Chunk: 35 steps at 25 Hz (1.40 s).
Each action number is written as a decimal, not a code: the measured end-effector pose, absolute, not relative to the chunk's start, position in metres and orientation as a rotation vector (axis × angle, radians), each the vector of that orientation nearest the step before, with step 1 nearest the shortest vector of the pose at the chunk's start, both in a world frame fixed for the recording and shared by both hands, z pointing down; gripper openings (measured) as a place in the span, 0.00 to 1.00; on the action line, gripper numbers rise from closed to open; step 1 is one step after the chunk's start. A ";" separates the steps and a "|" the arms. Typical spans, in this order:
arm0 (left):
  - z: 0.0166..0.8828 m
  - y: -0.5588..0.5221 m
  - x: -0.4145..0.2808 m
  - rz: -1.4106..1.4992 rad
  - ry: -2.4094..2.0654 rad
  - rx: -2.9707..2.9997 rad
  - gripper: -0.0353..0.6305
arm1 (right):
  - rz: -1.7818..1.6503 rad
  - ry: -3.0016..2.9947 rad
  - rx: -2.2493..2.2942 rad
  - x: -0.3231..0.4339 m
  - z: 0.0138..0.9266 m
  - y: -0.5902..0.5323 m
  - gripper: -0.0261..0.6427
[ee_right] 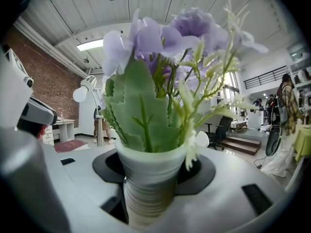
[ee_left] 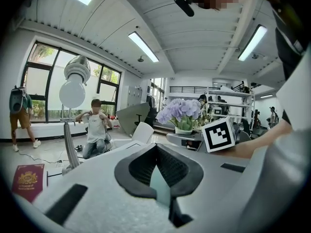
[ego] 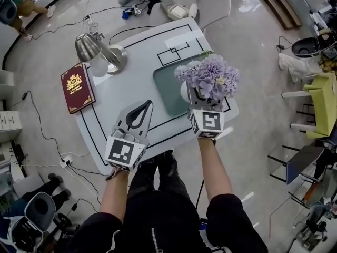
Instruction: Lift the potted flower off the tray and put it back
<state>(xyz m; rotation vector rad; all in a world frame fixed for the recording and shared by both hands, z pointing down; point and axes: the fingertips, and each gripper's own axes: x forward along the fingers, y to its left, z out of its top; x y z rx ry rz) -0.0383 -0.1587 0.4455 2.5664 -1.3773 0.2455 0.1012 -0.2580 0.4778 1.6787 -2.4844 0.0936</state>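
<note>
The potted flower (ego: 210, 77), lilac blooms in a white ribbed pot (ee_right: 148, 188), is held upright in my right gripper (ego: 199, 101), whose jaws are shut on the pot's sides. It is over the near right part of the grey-green tray (ego: 166, 83) on the white table (ego: 121, 83). Whether the pot's base touches the tray is hidden by the blooms. My left gripper (ego: 147, 105) is shut on nothing, low over the table left of the tray. The left gripper view shows the flower (ee_left: 182, 111) and the right gripper's marker cube (ee_left: 218, 135) off to the right.
A silver desk lamp (ego: 97, 50) and a red book (ego: 77, 87) occupy the table's left side. A white chair (ego: 205, 1) stands beyond the far edge. Yellow furniture (ego: 326, 101) is at the right. People stand and sit (ee_left: 96, 130) in the room behind.
</note>
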 end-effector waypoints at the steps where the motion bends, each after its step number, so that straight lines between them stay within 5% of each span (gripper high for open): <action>1: 0.447 -0.159 -0.040 0.255 -1.384 2.569 0.06 | 0.098 -2.482 1.677 0.101 0.482 -0.261 0.40; 35: 0.466 -0.155 -0.065 0.276 -1.478 2.489 0.06 | 0.135 -2.450 1.692 0.113 0.525 -0.305 0.40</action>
